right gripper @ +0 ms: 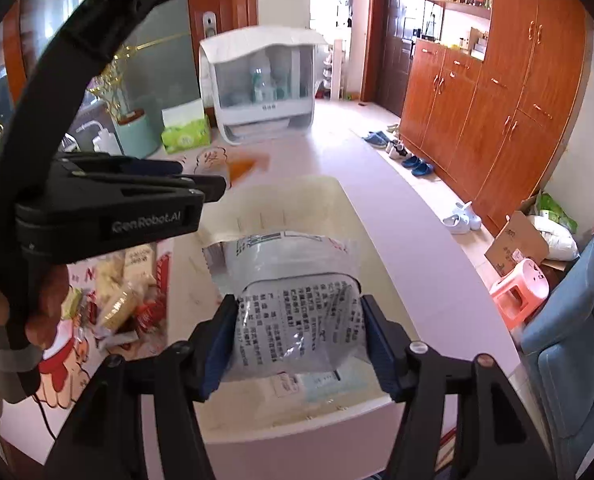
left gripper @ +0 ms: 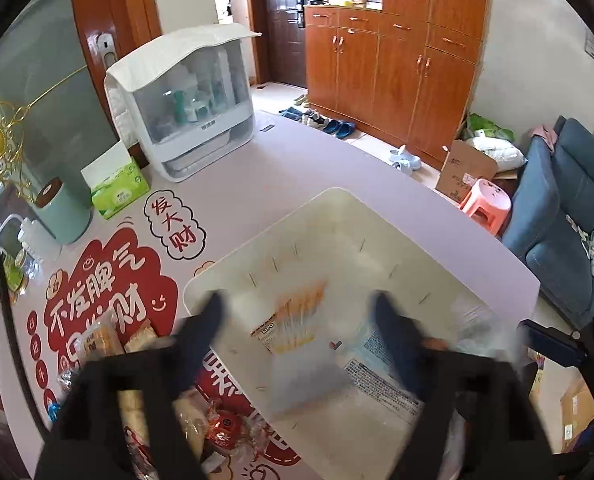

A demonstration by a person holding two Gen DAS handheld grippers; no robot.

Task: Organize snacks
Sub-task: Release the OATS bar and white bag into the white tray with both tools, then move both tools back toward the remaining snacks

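Gripping a clear printed snack bag (right gripper: 293, 312) between both fingers, the right gripper (right gripper: 297, 340) hovers over the white plastic bin (right gripper: 297, 420). The left gripper (left gripper: 297, 308), spread wide and empty, hangs above the bin beside it; loose wrapped snacks (right gripper: 125, 300) lie to its left.

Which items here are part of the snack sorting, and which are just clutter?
Job: white plastic bin; clear printed snack packet in right gripper; loose wrapped snacks; orange-striped packet.
Clutter: green tissue box; white lidded organiser; mint canister.
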